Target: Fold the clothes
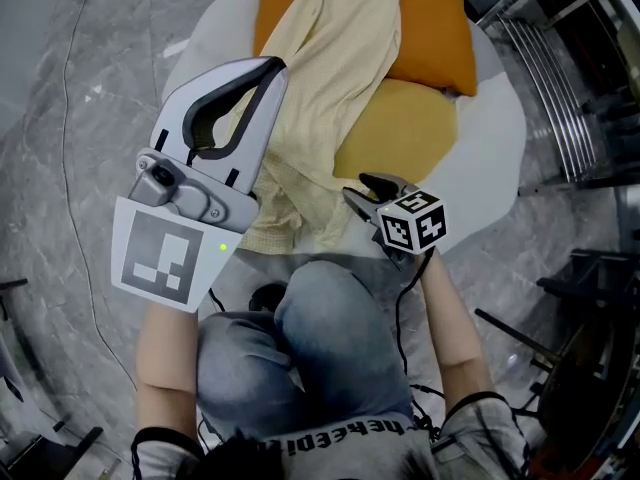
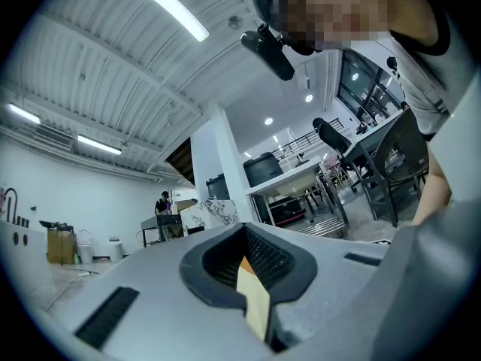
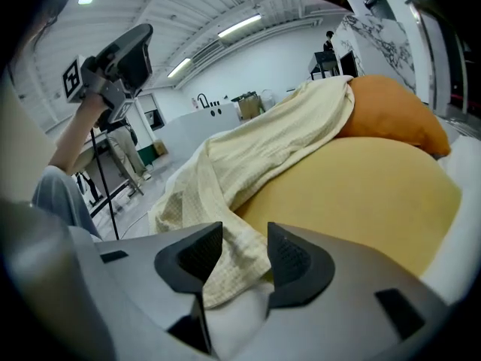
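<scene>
A pale yellow waffle-knit garment [image 1: 330, 88] lies crumpled over a yellow cushion [image 1: 400, 128] and an orange cushion [image 1: 440, 38] on a white round seat [image 1: 490, 158]. My right gripper [image 1: 365, 193] is at the garment's near edge, low by the yellow cushion. In the right gripper view its jaws [image 3: 246, 239] stand open, with a fold of the garment [image 3: 248, 156] lying loosely between the pads. My left gripper [image 1: 270, 68] is lifted high above the garment's left side, its tips together. In the left gripper view it [image 2: 244, 232] points upward and holds nothing.
The person's knees in jeans [image 1: 310, 348] are just below the seat. A metal rack [image 1: 560, 78] stands at the right, dark stand legs [image 1: 560, 368] at the lower right. A thin cable [image 1: 70, 118] runs over the grey marble floor on the left.
</scene>
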Motion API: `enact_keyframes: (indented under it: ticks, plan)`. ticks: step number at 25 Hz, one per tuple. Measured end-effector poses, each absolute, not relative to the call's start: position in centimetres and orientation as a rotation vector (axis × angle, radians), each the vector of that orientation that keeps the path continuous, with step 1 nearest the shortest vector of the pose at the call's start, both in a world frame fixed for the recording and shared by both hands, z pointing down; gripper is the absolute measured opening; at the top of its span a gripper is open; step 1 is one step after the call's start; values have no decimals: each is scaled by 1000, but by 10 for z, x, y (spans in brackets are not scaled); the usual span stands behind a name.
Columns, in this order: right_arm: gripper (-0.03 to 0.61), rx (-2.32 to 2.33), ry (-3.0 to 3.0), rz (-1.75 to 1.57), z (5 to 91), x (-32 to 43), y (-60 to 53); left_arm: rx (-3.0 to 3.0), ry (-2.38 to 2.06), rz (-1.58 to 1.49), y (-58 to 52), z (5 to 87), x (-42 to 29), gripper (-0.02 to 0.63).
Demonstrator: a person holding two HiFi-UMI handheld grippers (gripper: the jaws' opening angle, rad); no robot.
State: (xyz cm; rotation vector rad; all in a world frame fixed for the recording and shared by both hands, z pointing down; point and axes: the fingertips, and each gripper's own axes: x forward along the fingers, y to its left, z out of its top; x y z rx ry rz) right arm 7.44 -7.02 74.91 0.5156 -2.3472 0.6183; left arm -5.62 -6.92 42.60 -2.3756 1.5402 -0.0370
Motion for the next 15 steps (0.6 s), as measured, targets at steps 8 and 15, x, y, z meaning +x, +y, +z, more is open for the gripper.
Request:
enact_keyframes:
  ticks: [8, 15]
  plan:
    - [14, 340, -2378, 641, 738, 53, -48, -2377, 1540, -47, -67, 426, -54, 3]
    - [14, -35, -2438, 622, 706, 0, 5, -2355, 1570, -65, -62, 424, -61, 3]
